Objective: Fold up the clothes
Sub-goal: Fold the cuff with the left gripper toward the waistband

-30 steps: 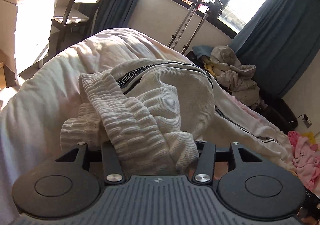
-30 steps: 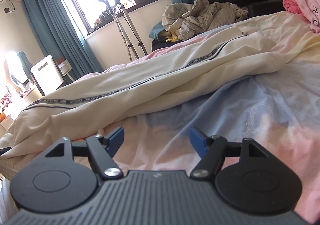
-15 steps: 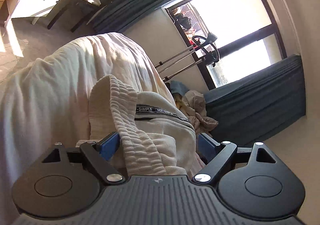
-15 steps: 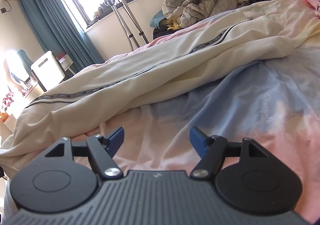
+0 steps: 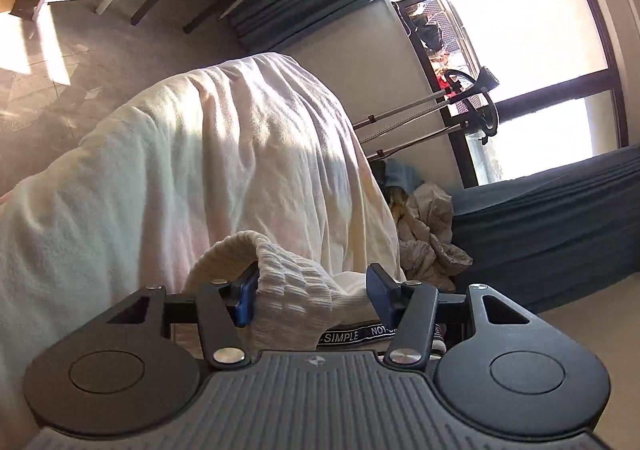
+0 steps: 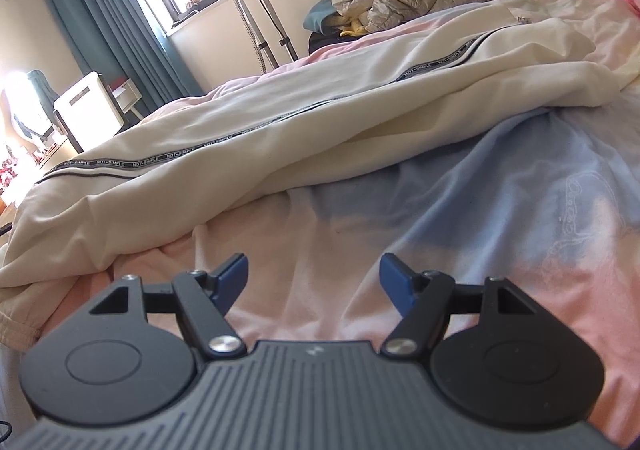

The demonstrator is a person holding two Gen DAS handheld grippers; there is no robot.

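Seemingly mid-regrasp, the left gripper (image 5: 312, 300) has just been closing its jaws around the ribbed cuff (image 5: 292, 290) of the cream track pants (image 5: 224, 170). The cuff touches the left pad, while the right pad stands clear of it, so nothing is pinched yet. Most likely the hem is taken here so the leg can be carried over for a fold. Just below the jaws, a dark tape reads "SIMPLE" and "NOT-".

From the right wrist, the right gripper (image 6: 314, 282) hangs wide open and empty above the pink and blue bedsheet (image 6: 440, 234). Beyond its jaws the pants' other leg (image 6: 280, 138) lies stretched out flat, probably to keep the fold straight. Its side stripe (image 6: 224, 142) repeats "NOT-SIMPLE".
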